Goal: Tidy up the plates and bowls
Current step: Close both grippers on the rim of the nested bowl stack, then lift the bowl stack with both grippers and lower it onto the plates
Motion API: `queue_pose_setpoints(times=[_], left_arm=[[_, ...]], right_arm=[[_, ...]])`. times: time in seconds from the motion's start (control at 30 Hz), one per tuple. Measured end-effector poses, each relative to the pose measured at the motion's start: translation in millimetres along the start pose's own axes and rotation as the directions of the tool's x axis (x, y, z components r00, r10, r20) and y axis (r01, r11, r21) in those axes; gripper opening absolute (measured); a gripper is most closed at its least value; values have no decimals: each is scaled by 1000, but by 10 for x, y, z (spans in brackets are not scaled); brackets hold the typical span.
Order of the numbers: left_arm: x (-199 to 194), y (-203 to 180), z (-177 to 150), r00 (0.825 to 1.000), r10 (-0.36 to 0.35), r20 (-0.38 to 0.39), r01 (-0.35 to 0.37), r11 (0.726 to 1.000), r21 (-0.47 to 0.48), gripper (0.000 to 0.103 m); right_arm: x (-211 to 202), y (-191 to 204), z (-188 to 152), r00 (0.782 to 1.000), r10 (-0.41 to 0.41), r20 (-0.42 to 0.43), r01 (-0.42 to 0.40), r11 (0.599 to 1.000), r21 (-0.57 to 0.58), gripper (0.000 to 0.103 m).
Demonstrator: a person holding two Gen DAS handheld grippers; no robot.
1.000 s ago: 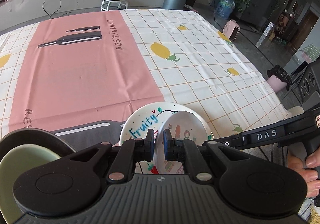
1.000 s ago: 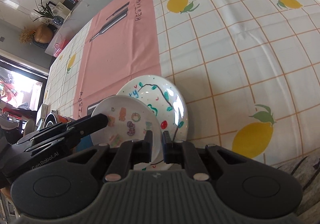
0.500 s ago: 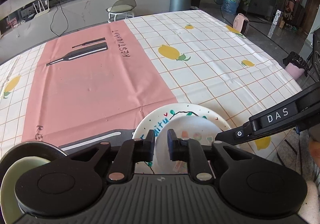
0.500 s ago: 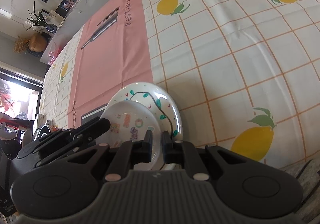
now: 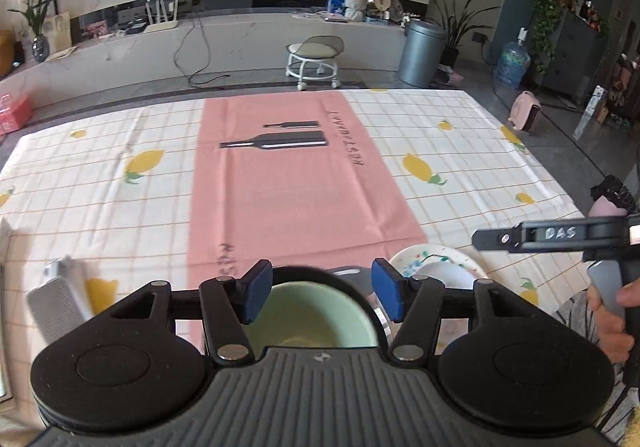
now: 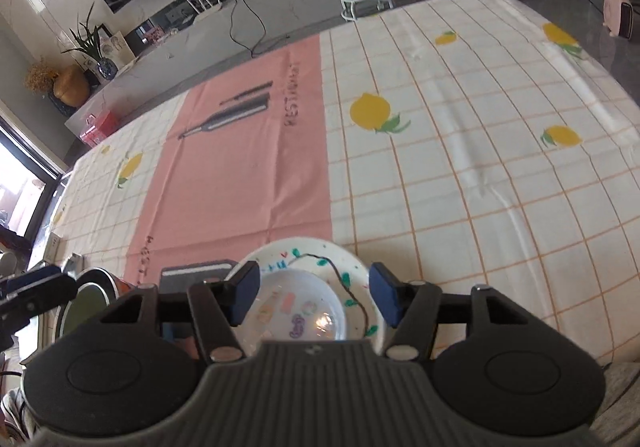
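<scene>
Looking down over the left gripper [image 5: 322,297], its body cuts off the near half of the green bowl [image 5: 308,321], so only the far rim and pale inside show, and the dark thing the bowl sits in is mostly hidden too. Its jaws have just been opening and stand wide apart with nothing pinched; the bowl is below and behind them, not touched. Off to the right, the plate [image 5: 460,259] with the small bowl [image 5: 446,273] on it peeks out behind the right finger, half covered. A hand [image 5: 612,321] at the right edge holds the other tool, which reads "DAS".

From the right wrist view, the right gripper [image 6: 314,297] has also just been opening, jaws wide, gripping nothing. The small bowl [image 6: 298,309] sits in the plate [image 6: 320,259] right under the gap, near edge hidden by the gripper. The plate has green leaves on a dark vine plus blue lettering I can't read; the bowl's stickers are too blurry. The tablecloth [image 6: 460,175] has lemons and a pink strip printed "RESTAURANT". At far left the green bowl [image 6: 86,303] is partly blocked by the left gripper's tip [image 6: 28,291].
</scene>
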State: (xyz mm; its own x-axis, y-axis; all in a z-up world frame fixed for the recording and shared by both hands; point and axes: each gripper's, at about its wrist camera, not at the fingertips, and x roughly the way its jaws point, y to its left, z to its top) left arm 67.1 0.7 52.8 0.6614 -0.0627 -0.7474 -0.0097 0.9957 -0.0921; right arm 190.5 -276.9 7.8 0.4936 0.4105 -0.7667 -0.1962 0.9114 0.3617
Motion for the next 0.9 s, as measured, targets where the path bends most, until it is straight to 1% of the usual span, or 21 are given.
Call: queue_pose_setpoints(times=[0.03, 0.07, 0.1, 0.17, 0.2, 0.27, 0.3, 0.33, 0.4, 0.43, 0.47, 0.5, 0.53, 0.6, 0.7, 0.83, 0.9], left_arm=[[-17, 96, -16, 1000, 7, -17, -8, 1000, -25, 68], [-10, 185, -37, 999, 7, -36, -9, 999, -48, 68], [42, 284, -69, 997, -4, -75, -2, 997, -71, 68], [167, 423, -155, 990, -13, -141, -3, 994, -110, 67], [226, 475, -206, 987, -11, -160, -9, 992, -125, 67], [348, 570, -303, 980, -2, -199, -29, 988, -154, 67], [385, 625, -355, 977, -2, -214, -35, 985, -169, 66], [424, 663, -397, 974, -10, -227, -33, 982, -183, 67], [472, 720, -459, 971, -57, -232, 5, 976, -218, 67], [494, 738, -485, 968, -76, -240, 16, 970, -243, 67], [509, 753, -500, 966, -95, -241, 28, 963, -268, 62], [515, 748, -509, 965, -112, -238, 44, 961, -275, 55], [520, 736, -509, 964, -119, -237, 51, 960, -275, 54], [520, 695, -513, 965, -106, -239, 40, 964, -265, 48], [518, 648, -520, 968, -63, -243, -1, 967, -254, 42], [518, 593, -469, 965, -25, -261, -51, 959, -279, 42], [501, 551, -422, 964, -17, -264, -59, 959, -276, 42]], right_arm=[[-43, 87, 14, 999, 31, 12, -31, 999, -8, 71], [-74, 217, 19, 997, 71, 13, -71, 997, -28, 72], [-79, 355, 12, 995, 103, 0, -102, 993, -53, 74], [-30, 612, -36, 988, 144, -51, -148, 984, -96, 75], [24, 741, -79, 983, 162, -91, -172, 979, -111, 75], [167, 950, -179, 966, 197, -170, -219, 968, -123, 72], [246, 1032, -229, 959, 195, -206, -224, 966, -127, 68], [335, 1103, -276, 955, 177, -236, -212, 968, -134, 65], [476, 1179, -340, 953, 146, -267, -189, 972, -141, 64], [554, 1195, -372, 949, 137, -285, -182, 974, -137, 62], [634, 1208, -408, 942, 132, -310, -178, 976, -125, 59], [712, 1204, -434, 934, 130, -333, -177, 978, -113, 53], [763, 1203, -454, 928, 133, -349, -179, 979, -103, 52], [831, 1208, -492, 924, 122, -363, -170, 980, -103, 51], [846, 1196, -506, 926, 130, -355, -172, 981, -87, 50], [841, 1127, -472, 918, 138, -371, -154, 988, -14, 43], [824, 1104, -453, 914, 137, -382, -145, 989, 8, 42]])
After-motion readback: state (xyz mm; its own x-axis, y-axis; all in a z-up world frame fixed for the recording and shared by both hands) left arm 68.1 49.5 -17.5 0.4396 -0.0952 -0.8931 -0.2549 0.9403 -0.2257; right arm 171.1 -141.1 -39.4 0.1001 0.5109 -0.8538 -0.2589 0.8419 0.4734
